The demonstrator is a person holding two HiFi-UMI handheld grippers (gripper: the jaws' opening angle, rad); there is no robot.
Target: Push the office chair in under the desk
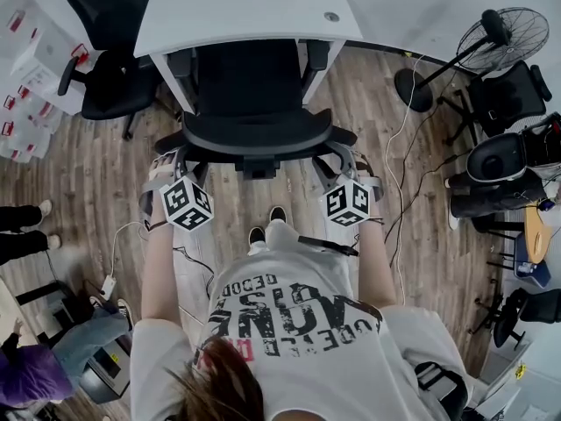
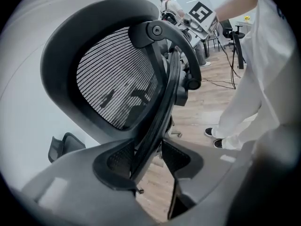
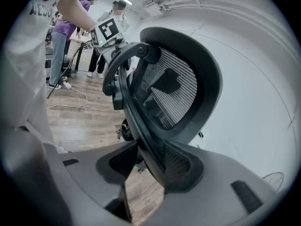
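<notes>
As L gripper [image 2: 149, 160] & R gripper [image 3: 143, 166] jaws clenched black mesh office chair [image 1: 254, 130] backrest, seat pointed under white tabletop [image 1: 228, 7].

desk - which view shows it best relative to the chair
Head view: the white desk top shows from above, with the office chair front at its edge. Both gripper views show only a plain white surface behind the chair's backrest.

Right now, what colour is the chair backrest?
Black chair backrest, fine ribbed mesh; clearest in left gripper view.
</notes>
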